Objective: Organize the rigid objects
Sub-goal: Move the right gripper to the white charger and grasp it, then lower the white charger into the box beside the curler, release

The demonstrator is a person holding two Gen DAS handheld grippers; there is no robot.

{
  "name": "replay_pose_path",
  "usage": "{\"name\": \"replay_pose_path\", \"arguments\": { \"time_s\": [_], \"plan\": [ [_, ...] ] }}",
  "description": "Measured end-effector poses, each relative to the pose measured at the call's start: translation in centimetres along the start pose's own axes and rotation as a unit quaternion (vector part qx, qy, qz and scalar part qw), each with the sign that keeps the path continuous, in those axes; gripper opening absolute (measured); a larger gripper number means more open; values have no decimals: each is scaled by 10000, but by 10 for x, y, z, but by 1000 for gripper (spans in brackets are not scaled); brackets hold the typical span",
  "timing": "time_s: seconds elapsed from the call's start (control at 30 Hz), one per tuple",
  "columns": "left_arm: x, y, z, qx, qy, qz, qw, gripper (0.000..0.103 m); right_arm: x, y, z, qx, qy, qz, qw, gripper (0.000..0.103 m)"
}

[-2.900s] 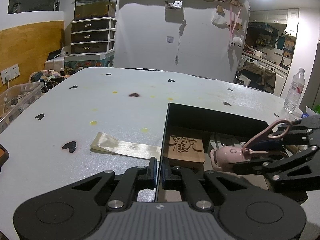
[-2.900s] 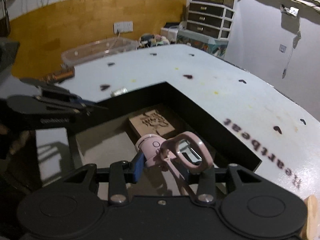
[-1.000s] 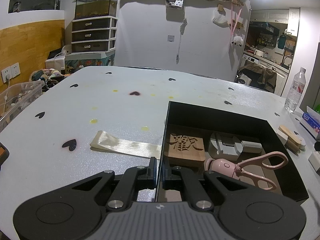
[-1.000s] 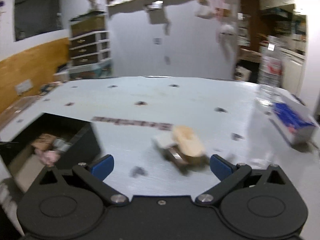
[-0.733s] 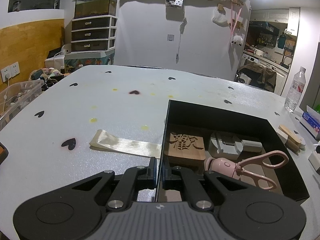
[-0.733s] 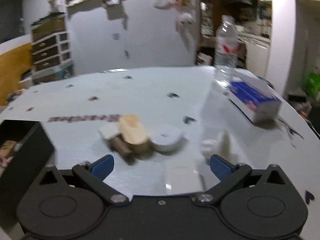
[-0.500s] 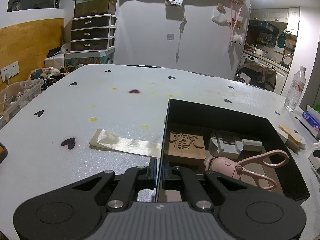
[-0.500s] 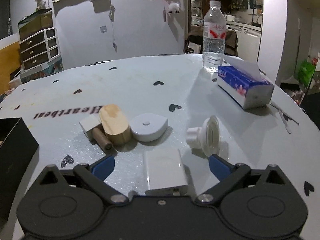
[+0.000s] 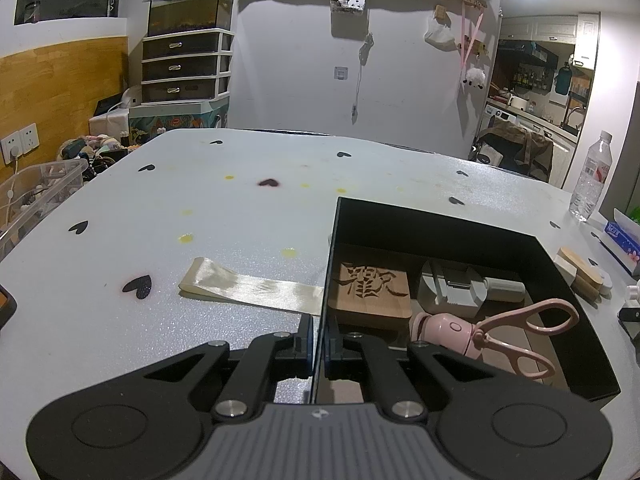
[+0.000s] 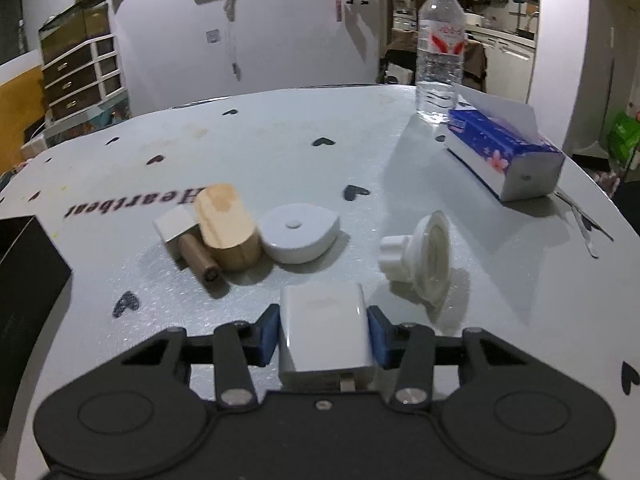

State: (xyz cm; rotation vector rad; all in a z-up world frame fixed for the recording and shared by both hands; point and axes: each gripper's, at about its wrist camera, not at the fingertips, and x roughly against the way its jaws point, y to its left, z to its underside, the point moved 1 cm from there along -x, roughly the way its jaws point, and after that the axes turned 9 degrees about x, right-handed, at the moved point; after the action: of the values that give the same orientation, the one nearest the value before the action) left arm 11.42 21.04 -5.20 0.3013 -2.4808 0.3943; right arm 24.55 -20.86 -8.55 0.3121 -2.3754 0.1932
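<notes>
My left gripper (image 9: 319, 344) is shut on the near left wall of the black box (image 9: 440, 220). Inside the box lie a carved wooden block (image 9: 370, 294), a grey device (image 9: 452, 290) and a pink scissor-handled tool (image 9: 480, 332). In the right wrist view my right gripper (image 10: 323, 334) is closing its jaws around a white adapter block (image 10: 324, 320) on the table, blue pads against both its sides. Just beyond lie a wooden oval block (image 10: 226, 224), a white cube (image 10: 176, 222), a brown cylinder (image 10: 198, 262), a white round puck (image 10: 298, 232) and a white flanged plastic piece (image 10: 420, 256).
A cream ribbon (image 9: 248, 288) lies on the table left of the box. A blue tissue box (image 10: 500, 156) and a water bottle (image 10: 440, 48) stand at the far right. The black box's corner (image 10: 24, 276) shows at the left edge of the right wrist view.
My right gripper has swung away from the box to the loose pieces, come down over the white adapter block and drawn its jaws in around it. The left gripper has not moved.
</notes>
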Motion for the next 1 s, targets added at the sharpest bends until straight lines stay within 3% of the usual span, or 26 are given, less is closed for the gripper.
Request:
{"name": "replay_pose_path", "arguments": {
  "time_s": [0.23,0.37,0.47,0.6,0.73,0.83,0.93,1.0],
  "plan": [
    [0,0,0,-1,2,4,10000,4,23,36,-20,256,-447,-850,9951,47],
    [0,1,-1,14,4,14,10000,4,43,74,-43,654,-817,-1541,9825,47],
    [0,1,-1,12,1,13,10000,4,57,101,-60,820,-1030,-2406,9617,47],
    [1,2,-1,38,-15,37,10000,4,69,143,-82,1248,-964,-3363,9285,47],
    [2,3,-1,63,-30,69,10000,4,67,190,-94,1741,-446,-4291,8852,47],
    [3,5,-1,91,-34,103,9999,4,54,222,-95,2050,183,-4666,8602,47],
    [3,6,-1,89,-32,116,9999,4,30,248,-91,2342,840,-4601,8523,47],
    [3,6,-1,90,-29,134,9999,4,14,255,-81,2425,1179,-4444,8543,46]
  ]
}}
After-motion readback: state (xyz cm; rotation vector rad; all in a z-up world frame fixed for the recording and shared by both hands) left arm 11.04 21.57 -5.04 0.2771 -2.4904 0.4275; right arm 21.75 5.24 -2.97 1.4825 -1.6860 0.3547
